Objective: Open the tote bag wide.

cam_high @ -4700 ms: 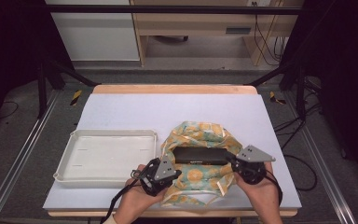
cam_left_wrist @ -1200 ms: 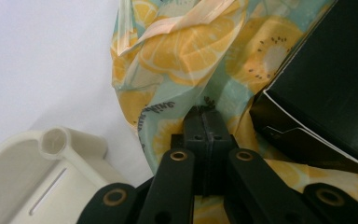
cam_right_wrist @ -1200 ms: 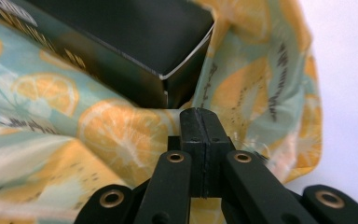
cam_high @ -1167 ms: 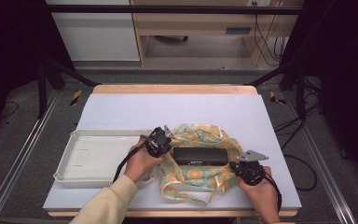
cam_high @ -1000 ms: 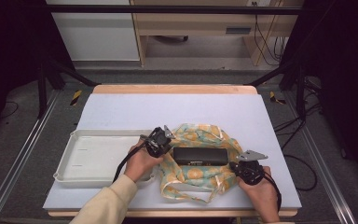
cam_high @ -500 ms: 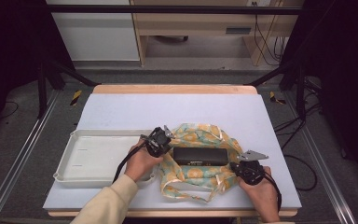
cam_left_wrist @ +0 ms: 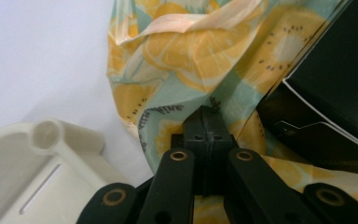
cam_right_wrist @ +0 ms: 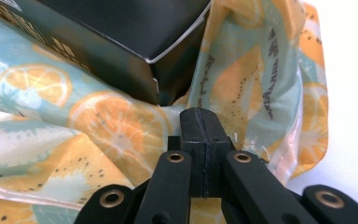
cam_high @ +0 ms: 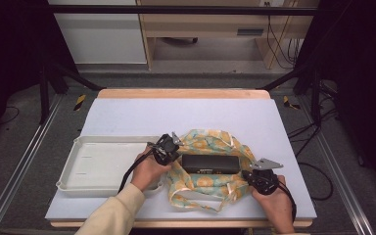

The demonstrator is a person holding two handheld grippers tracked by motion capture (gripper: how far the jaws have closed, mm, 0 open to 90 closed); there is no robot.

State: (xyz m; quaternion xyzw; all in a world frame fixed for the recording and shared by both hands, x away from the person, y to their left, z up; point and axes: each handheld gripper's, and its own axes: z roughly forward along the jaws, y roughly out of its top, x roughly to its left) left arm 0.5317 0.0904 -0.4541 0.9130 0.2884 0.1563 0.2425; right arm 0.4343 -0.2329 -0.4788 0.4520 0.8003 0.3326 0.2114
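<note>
Black box (cam_high: 210, 163) sits in the middle of the fruit-print cloth (cam_high: 215, 183), left gripper (cam_high: 167, 148) and right gripper (cam_high: 254, 177) each pinched tight on fabric at opposite ends of the box, so the wrapping looks barely begun, with the folds all left to do.

Print on cloth (cam_right_wrist: 242, 88), box (cam_right_wrist: 121, 32) (unreadable).

A black box (cam_high: 210, 163) lies on fruit-print cloth (cam_high: 210, 183) beside a white tray (cam_high: 103, 164).
</note>
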